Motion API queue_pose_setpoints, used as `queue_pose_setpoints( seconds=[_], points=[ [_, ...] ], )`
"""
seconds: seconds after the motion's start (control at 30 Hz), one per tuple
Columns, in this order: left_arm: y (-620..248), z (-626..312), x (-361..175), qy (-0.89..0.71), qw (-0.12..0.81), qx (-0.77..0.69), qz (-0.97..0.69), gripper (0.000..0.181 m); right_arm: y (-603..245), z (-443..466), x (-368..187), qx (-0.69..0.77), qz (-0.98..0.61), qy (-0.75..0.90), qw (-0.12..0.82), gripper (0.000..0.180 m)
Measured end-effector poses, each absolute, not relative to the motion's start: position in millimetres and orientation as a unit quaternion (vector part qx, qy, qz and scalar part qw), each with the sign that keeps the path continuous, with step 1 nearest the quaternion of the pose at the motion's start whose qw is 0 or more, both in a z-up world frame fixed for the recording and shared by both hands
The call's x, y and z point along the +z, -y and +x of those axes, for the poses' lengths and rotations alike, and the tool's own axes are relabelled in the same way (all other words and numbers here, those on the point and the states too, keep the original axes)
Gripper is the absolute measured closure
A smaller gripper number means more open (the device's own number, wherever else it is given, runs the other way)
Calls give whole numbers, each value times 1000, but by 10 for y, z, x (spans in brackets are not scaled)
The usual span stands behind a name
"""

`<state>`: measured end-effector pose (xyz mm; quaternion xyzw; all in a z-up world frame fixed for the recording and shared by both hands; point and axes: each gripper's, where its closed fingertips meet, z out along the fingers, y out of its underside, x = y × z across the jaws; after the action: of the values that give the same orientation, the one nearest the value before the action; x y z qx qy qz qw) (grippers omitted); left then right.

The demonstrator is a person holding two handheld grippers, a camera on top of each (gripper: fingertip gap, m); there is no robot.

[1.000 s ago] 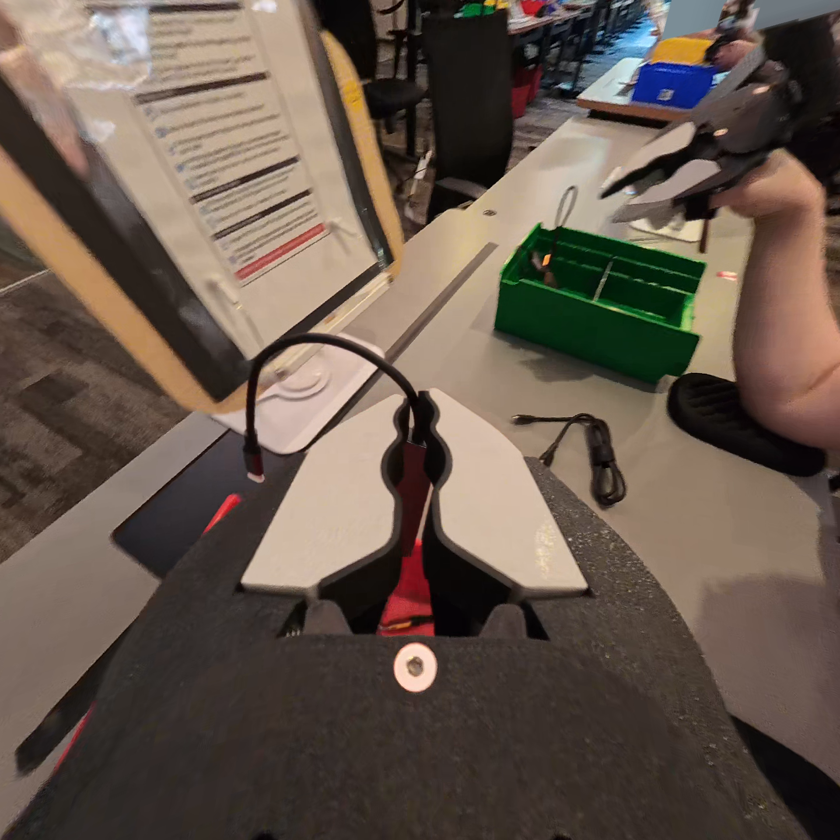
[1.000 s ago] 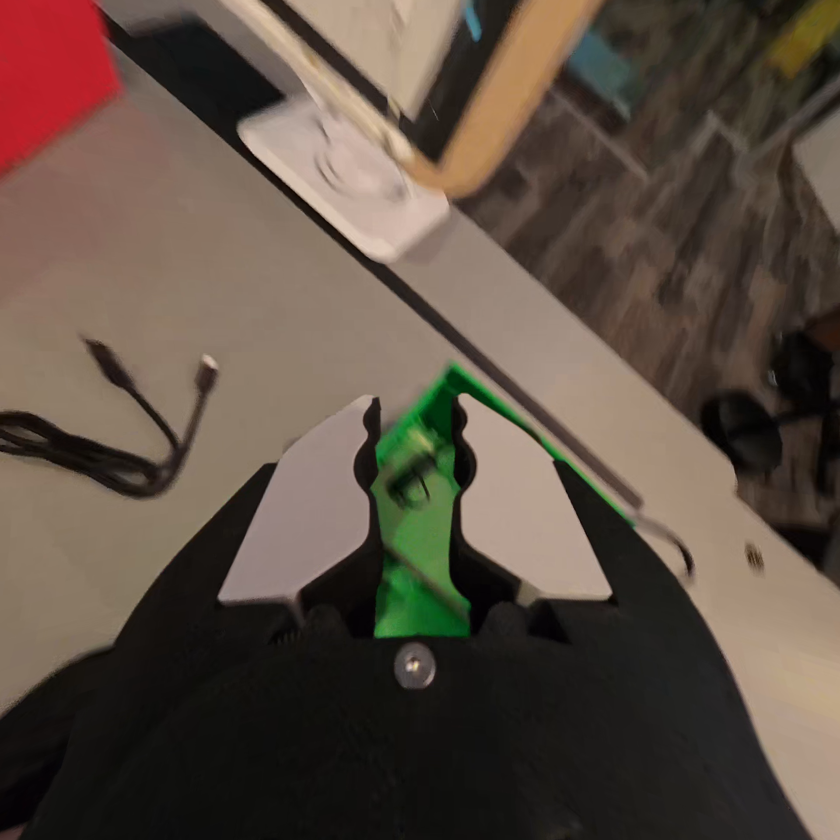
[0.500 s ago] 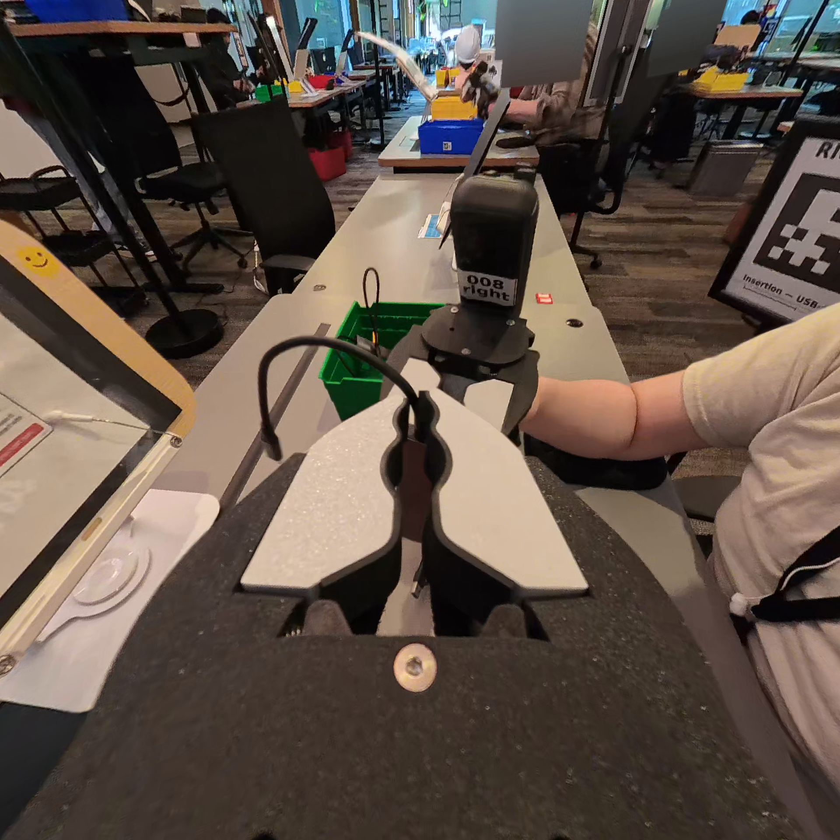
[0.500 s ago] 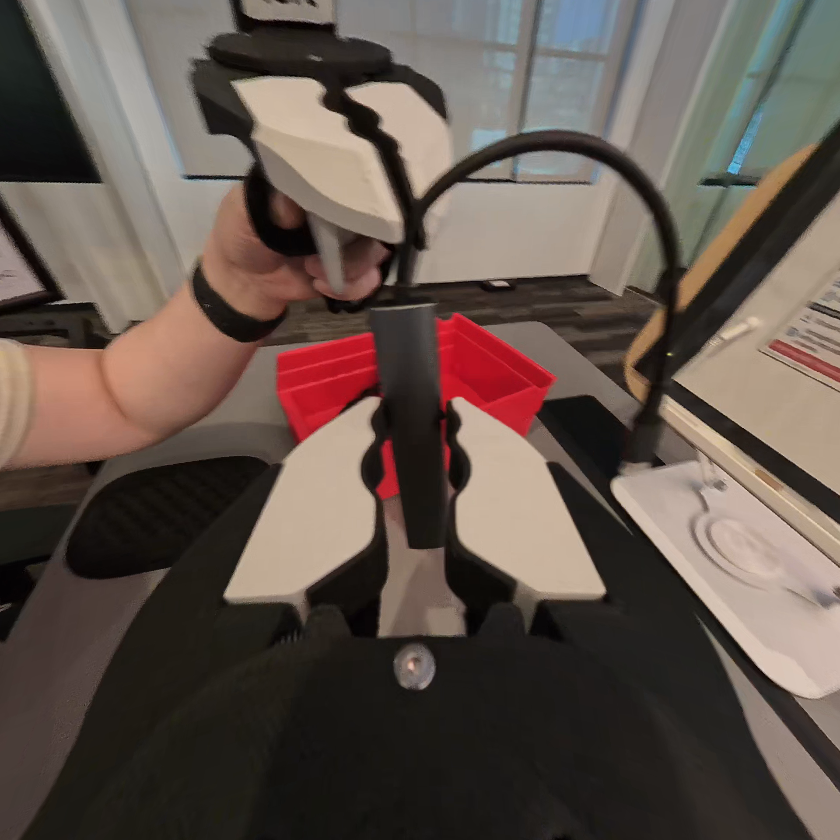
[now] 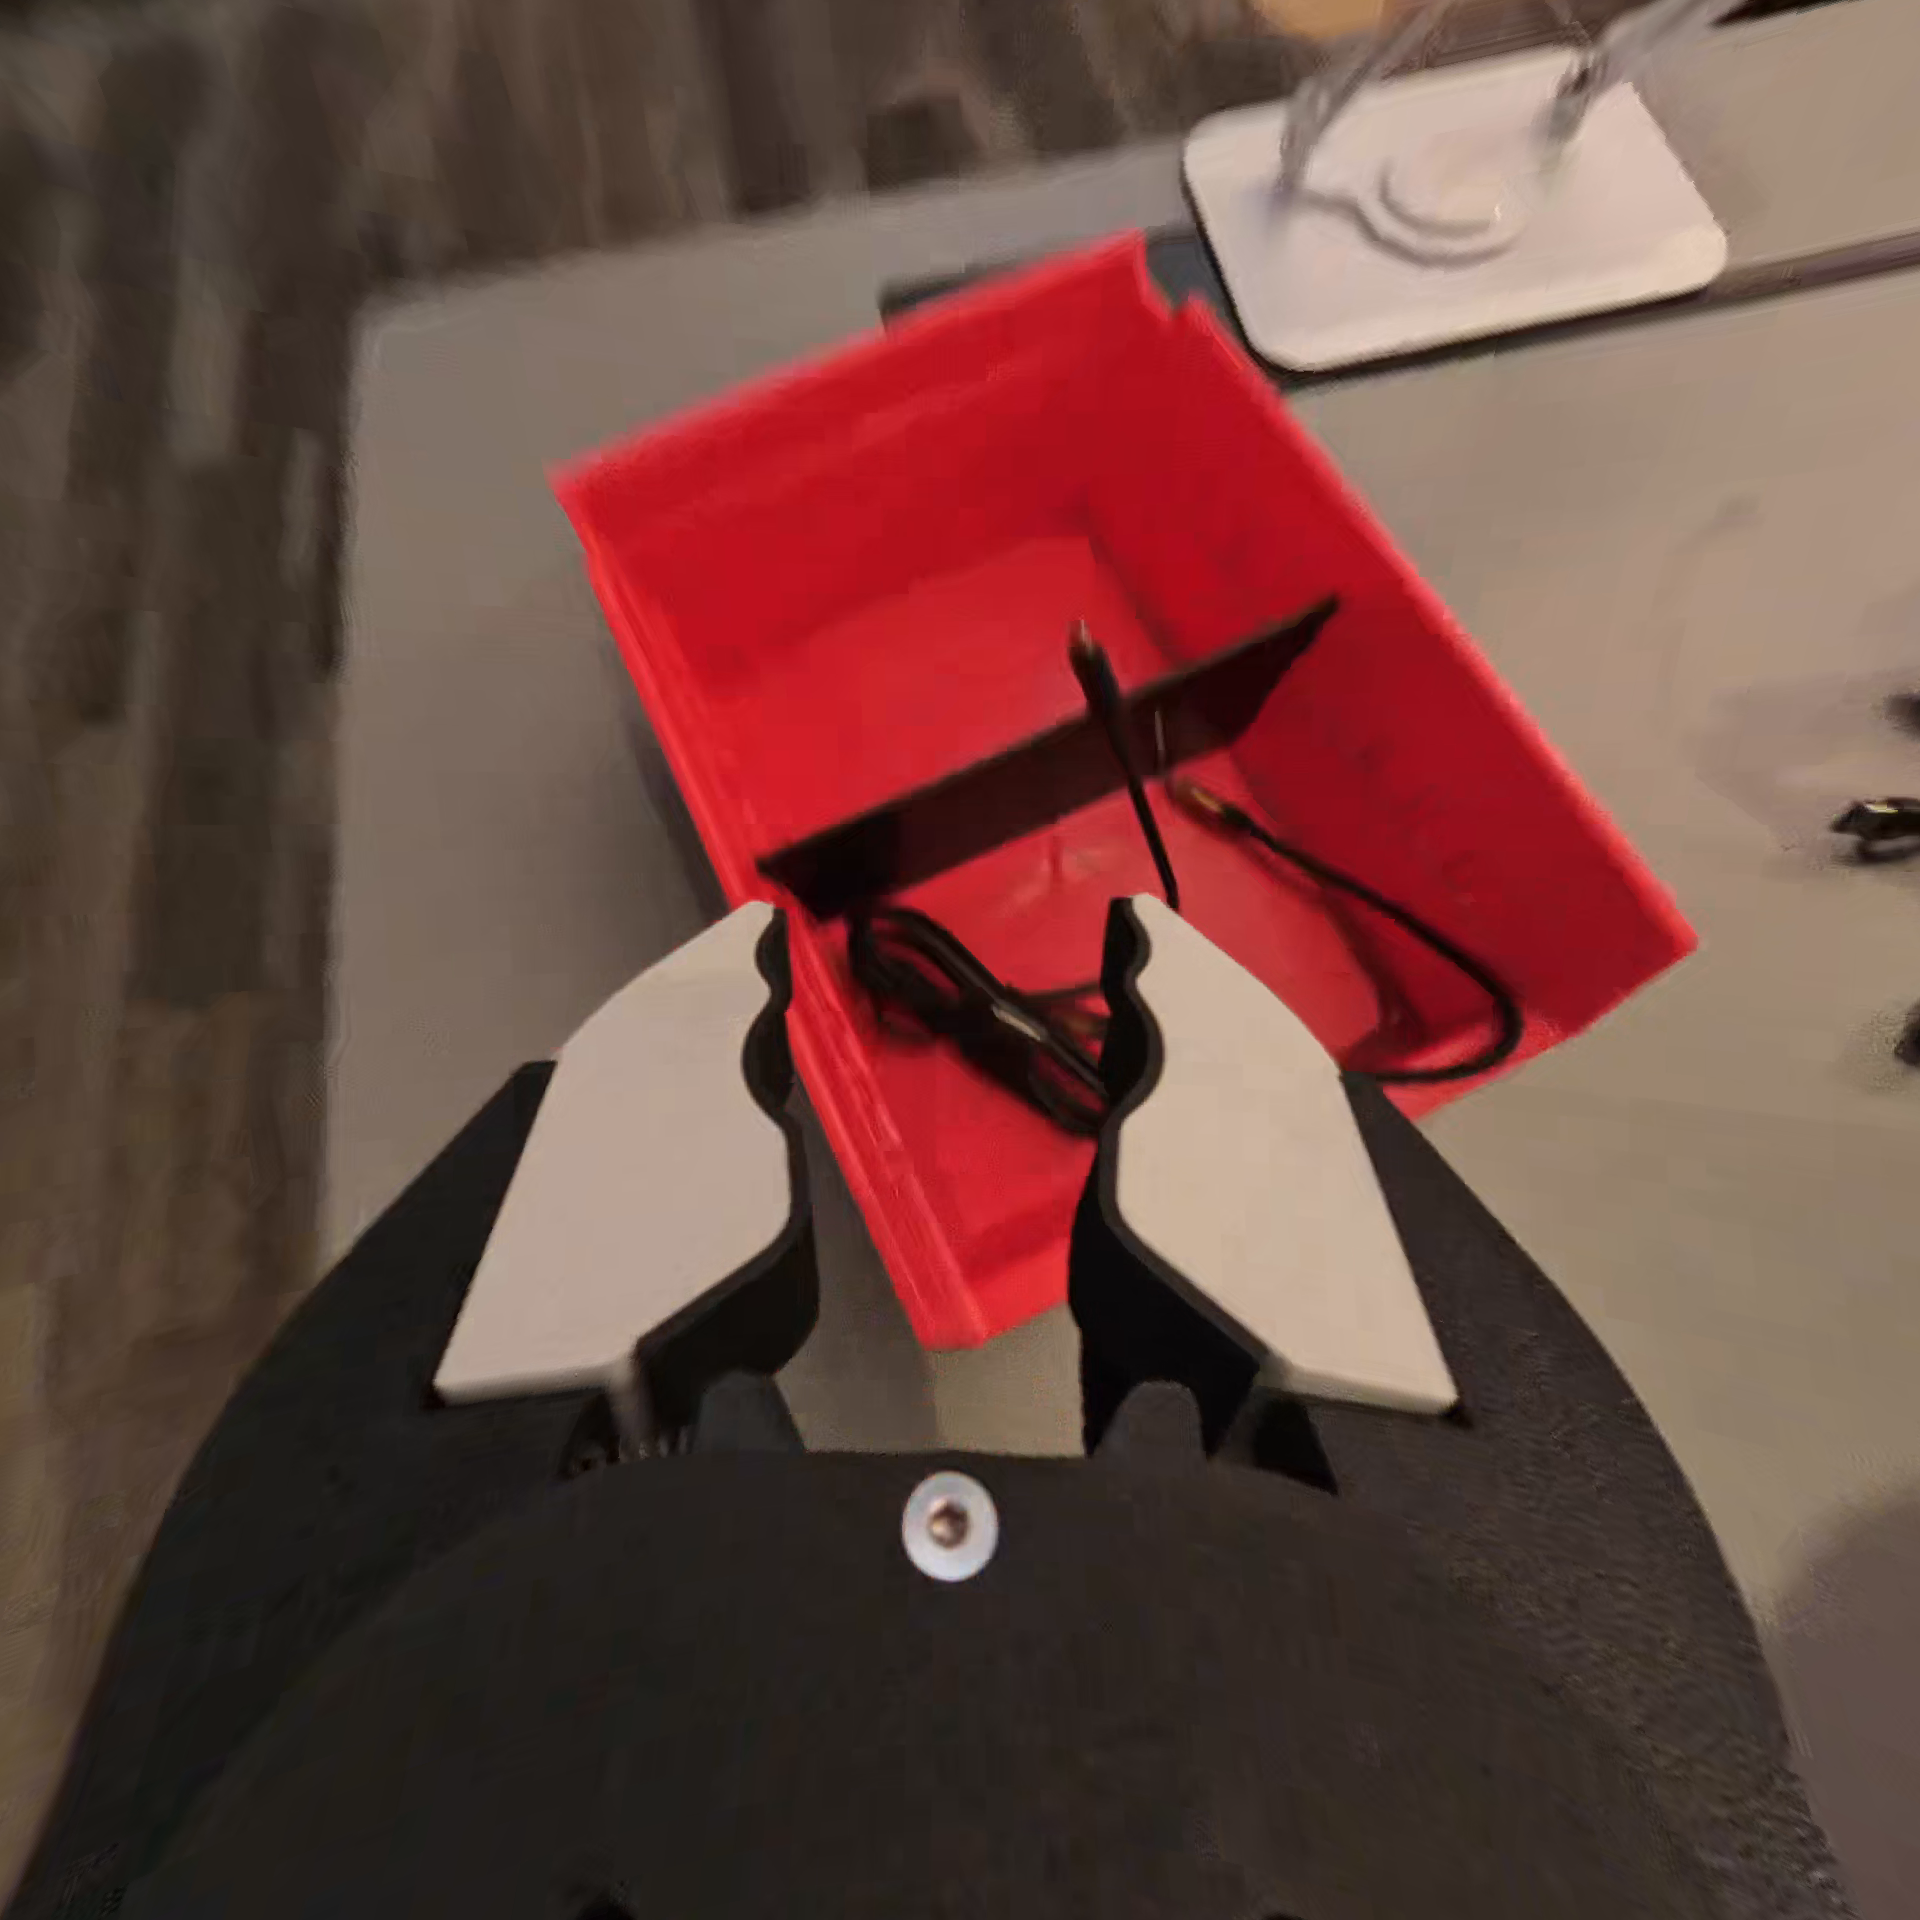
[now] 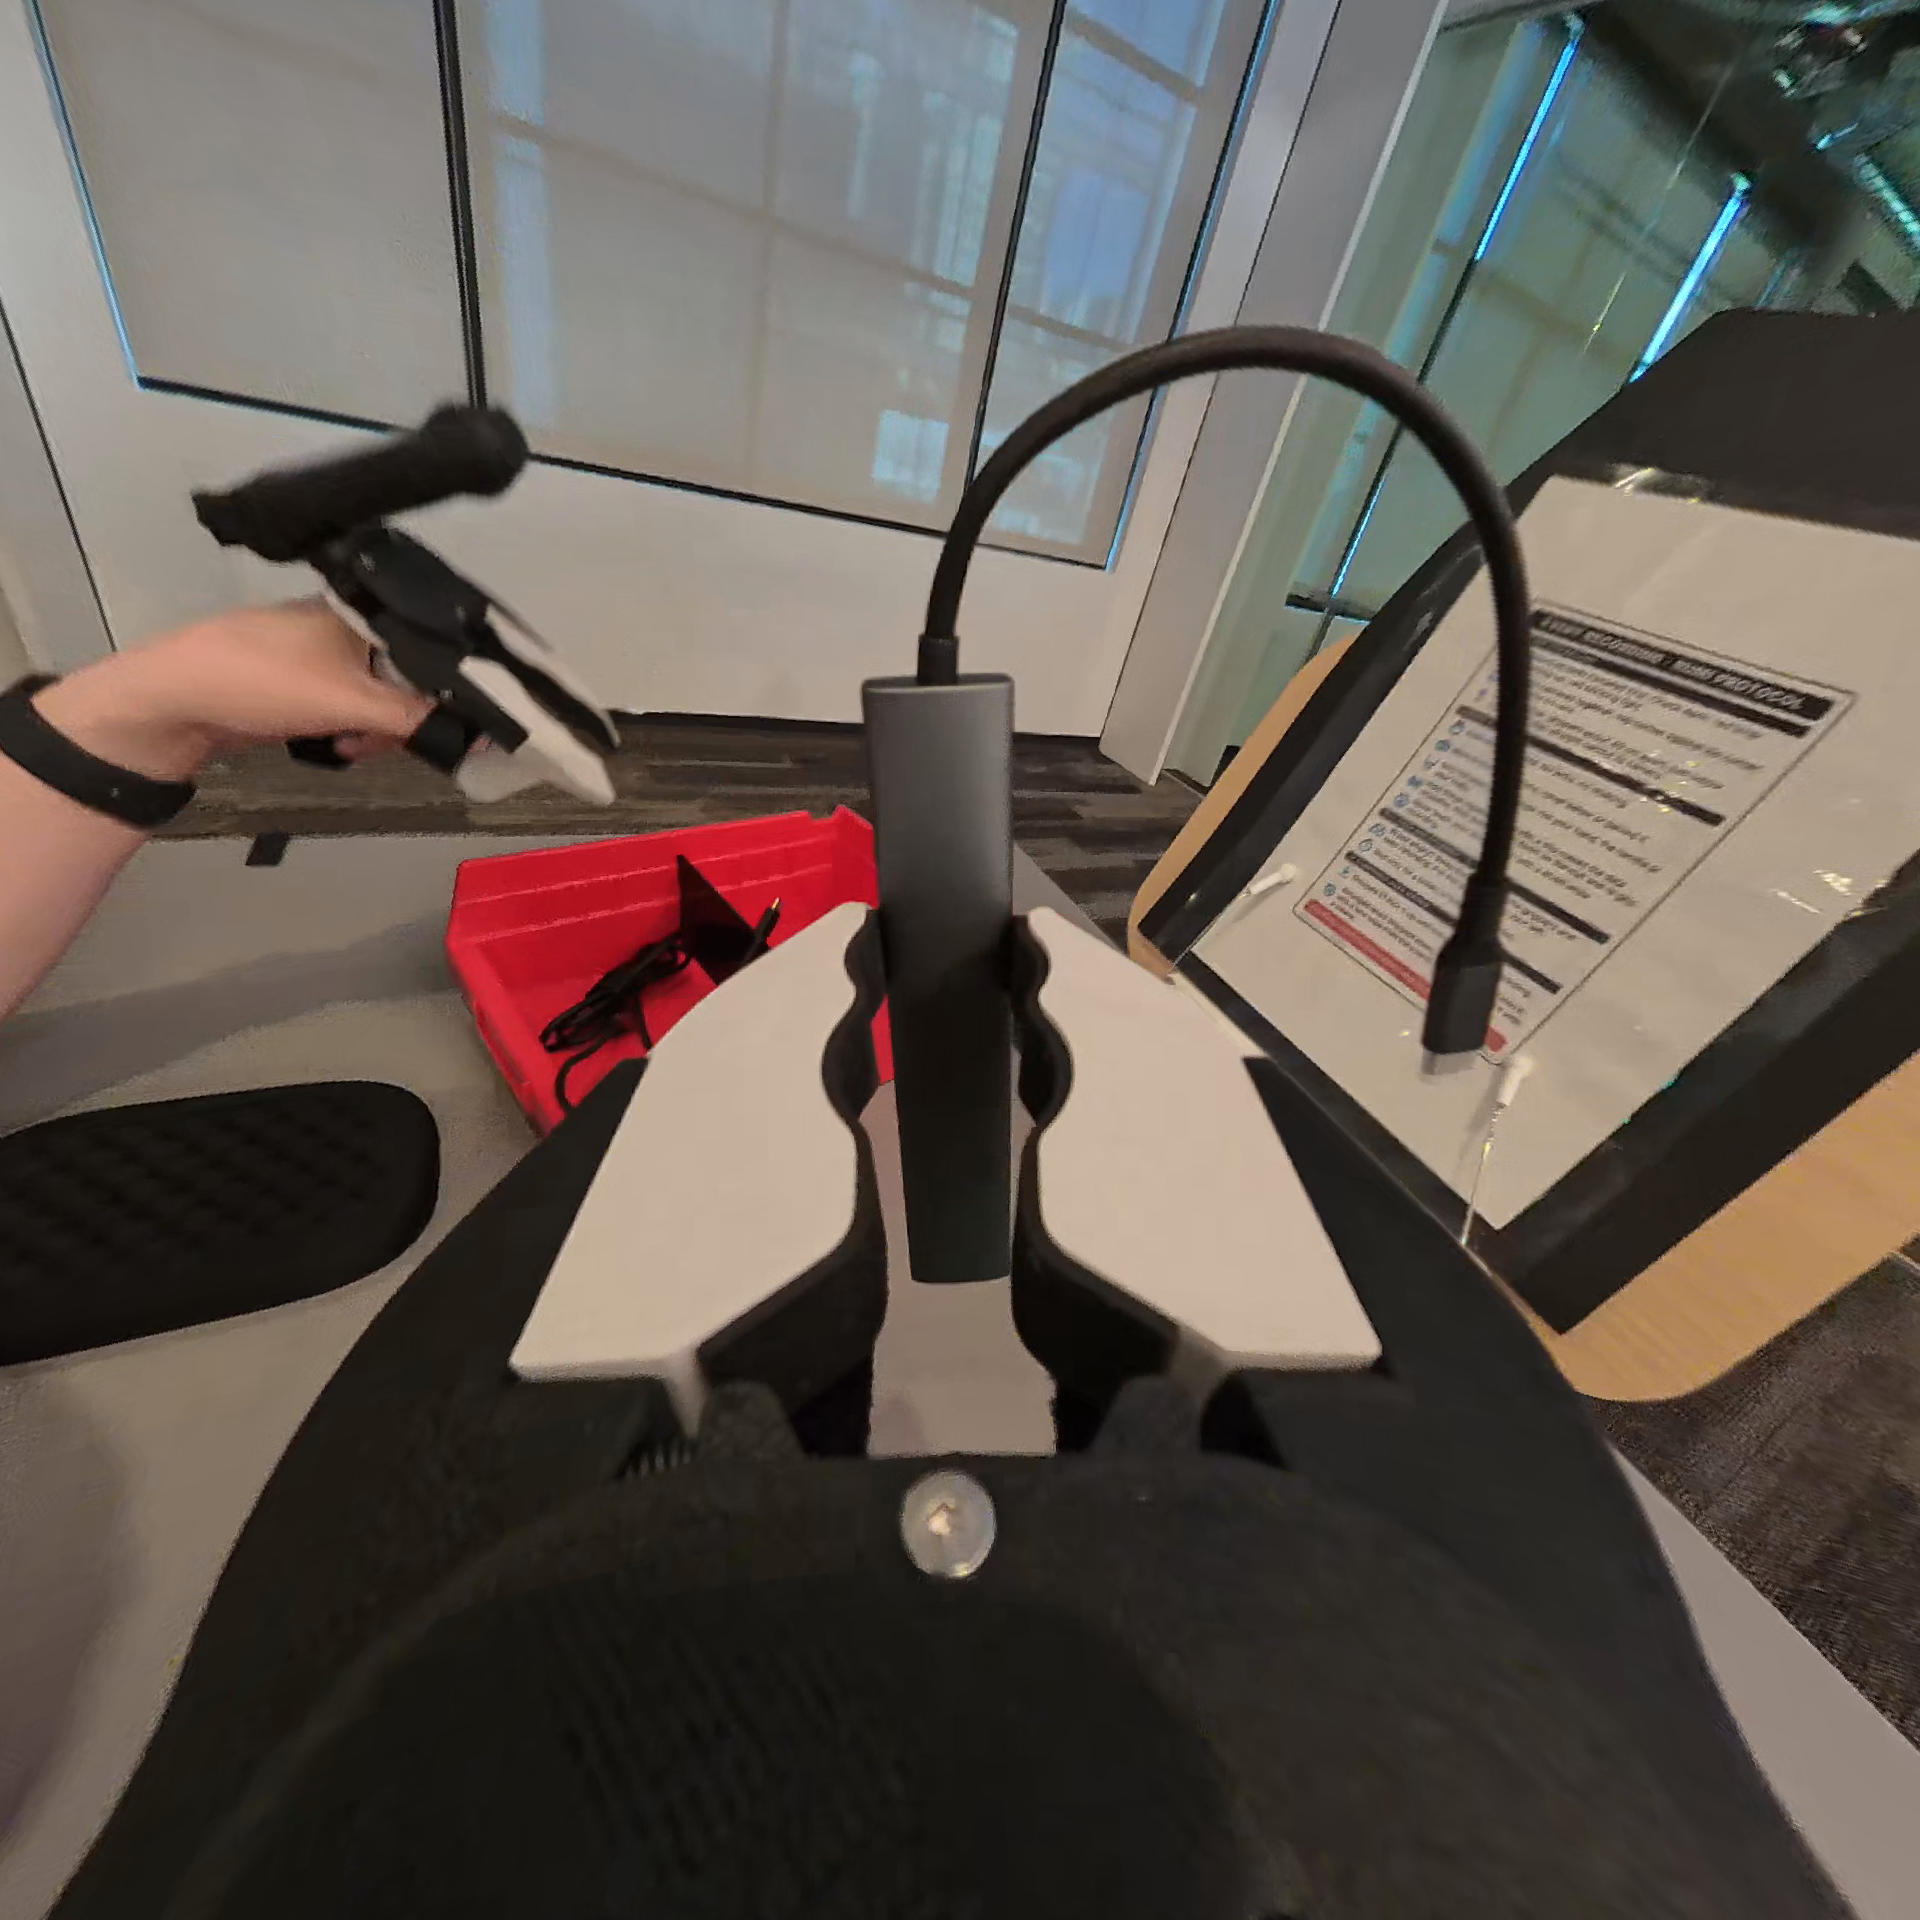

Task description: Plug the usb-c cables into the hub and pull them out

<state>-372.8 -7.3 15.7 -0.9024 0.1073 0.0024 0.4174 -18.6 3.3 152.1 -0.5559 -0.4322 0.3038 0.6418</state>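
Your grey table (image 5: 1558, 582) carries everything, with a framed instruction sheet (image 6: 1558, 831) propped on its white base (image 5: 1455, 208) along one edge and a black padded rest (image 6: 187, 1205) near your left arm. The red bin (image 5: 935, 582) sits by the table's corner, split by 1 black divider (image 5: 1039, 748) into 2 compartments. Black usb-c cables (image 5: 977, 1018) lie bundled in the nearer compartment, and 1 plug end (image 5: 1091, 665) sticks up across the divider.

Your left gripper (image 5: 945, 914) hovers over that bin with its fingers spread wide and nothing between them; the motion blur hides finer detail. From the right wrist view you can see the same gripper (image 6: 540, 727) tilted down toward the bin, above it, not touching it.

Your right gripper (image 6: 940, 925) is clamped on the grey hub (image 6: 940, 935), which stands upright between the fingers. The hub's own short black cord (image 6: 1247, 374) arches up and over to your right, and its plug (image 6: 1460, 997) hangs free in front of the sheet.
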Motion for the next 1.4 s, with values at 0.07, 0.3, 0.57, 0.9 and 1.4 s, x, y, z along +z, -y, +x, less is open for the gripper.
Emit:
queue_pose_setpoints(
  seconds=[0.07,0.3,0.57,0.9,1.4],
  points=[
    [184,-3827,-200,-79,368,-44,-925,125,-4,-128,1575,302,-554,428,647,156],
    [293,-4094,-1006,-56,233,-55,-969,161,94,-47,1662,284,-550,430,657,156],
    [174,-4534,-1036,23,243,-43,-969,176,83,26,1663,265,-556,431,659,156],
    [285,-4911,-1030,78,260,-18,-962,177,72,180,1703,261,-559,422,664,156],
    [474,-4978,29,100,429,122,-890,148,-73,126,1432,246,-587,448,629,156]
  ],
)
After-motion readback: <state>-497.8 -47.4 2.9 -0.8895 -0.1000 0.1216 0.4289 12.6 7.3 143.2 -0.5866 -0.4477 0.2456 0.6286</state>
